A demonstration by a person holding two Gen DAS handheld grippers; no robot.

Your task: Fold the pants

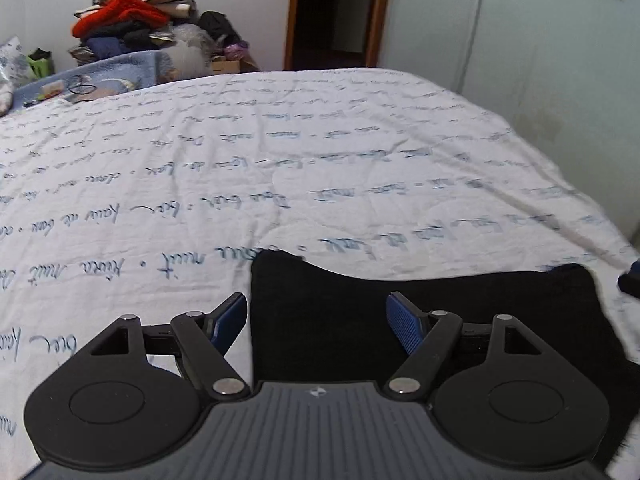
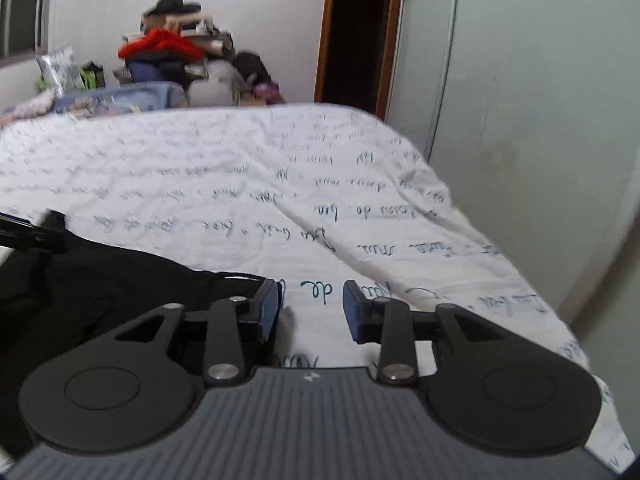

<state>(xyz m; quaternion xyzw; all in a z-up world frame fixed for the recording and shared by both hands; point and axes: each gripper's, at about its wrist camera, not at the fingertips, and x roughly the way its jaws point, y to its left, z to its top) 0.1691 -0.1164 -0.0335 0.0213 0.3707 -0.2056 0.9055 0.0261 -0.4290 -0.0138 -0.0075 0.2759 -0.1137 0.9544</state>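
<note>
The black pants (image 1: 460,312) lie flat on the white bed sheet with blue handwriting (image 1: 280,168), near its front edge. My left gripper (image 1: 316,320) is open wide above the pants' left edge, one blue pad over the sheet and one over the cloth, holding nothing. In the right wrist view the pants (image 2: 100,288) fill the lower left. My right gripper (image 2: 311,308) is open and empty, just off the pants' right edge, over the bare sheet (image 2: 240,168). The other gripper's tip (image 2: 28,236) shows at the far left.
A heap of clothes (image 1: 136,20) with a red piece stands beyond the bed's far left corner. A dark doorway (image 1: 336,12) is behind the bed. A pale wardrobe wall (image 1: 540,60) runs close along the bed's right side.
</note>
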